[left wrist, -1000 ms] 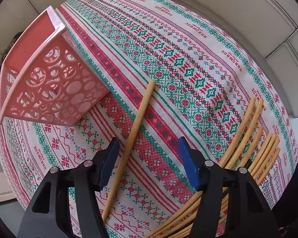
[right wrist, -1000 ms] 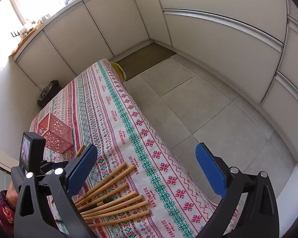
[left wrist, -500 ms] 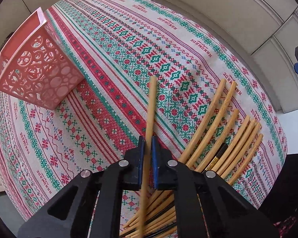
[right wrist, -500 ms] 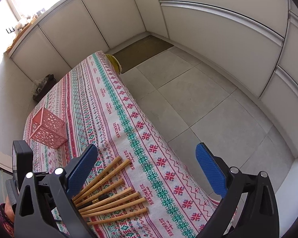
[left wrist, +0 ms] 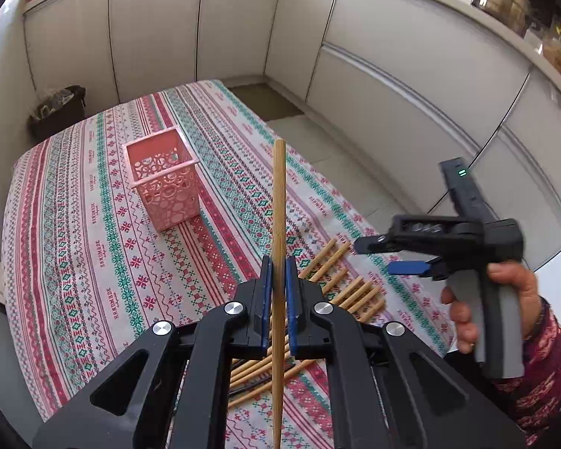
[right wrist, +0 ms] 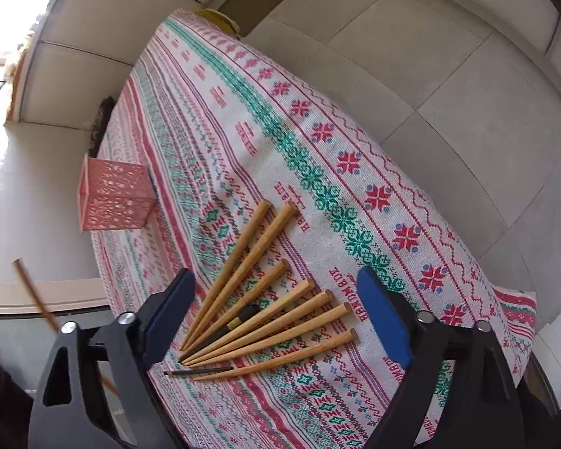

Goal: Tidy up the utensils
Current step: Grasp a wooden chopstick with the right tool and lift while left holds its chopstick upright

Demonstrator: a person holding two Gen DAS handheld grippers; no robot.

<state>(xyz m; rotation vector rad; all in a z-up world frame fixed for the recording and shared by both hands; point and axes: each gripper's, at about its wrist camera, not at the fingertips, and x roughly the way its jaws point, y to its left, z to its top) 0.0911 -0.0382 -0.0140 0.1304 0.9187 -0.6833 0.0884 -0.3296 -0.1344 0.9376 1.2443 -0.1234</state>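
My left gripper (left wrist: 279, 292) is shut on a wooden chopstick (left wrist: 279, 202) and holds it upright, lifted above the table. The same chopstick shows at the left edge of the right wrist view (right wrist: 33, 293). A pink perforated basket (left wrist: 163, 183) stands on the tablecloth beyond and left of it; it also shows in the right wrist view (right wrist: 112, 198). Several wooden chopsticks (right wrist: 280, 318) lie fanned out on the cloth, with a dark one (right wrist: 224, 327) among them. My right gripper (right wrist: 276, 318) is open above this fan and also shows in the left wrist view (left wrist: 400, 258).
The table is covered by a red, green and white patterned cloth (left wrist: 93, 254). Its right edge (right wrist: 448, 194) drops to a tiled floor. White cabinets (left wrist: 392, 86) ring the room. A dark bin (left wrist: 56, 112) stands behind the table's far left corner.
My left gripper closed on the lone chopstick and lifted it off the cloth to upright. My right gripper moved down over the fanned chopsticks, still open.
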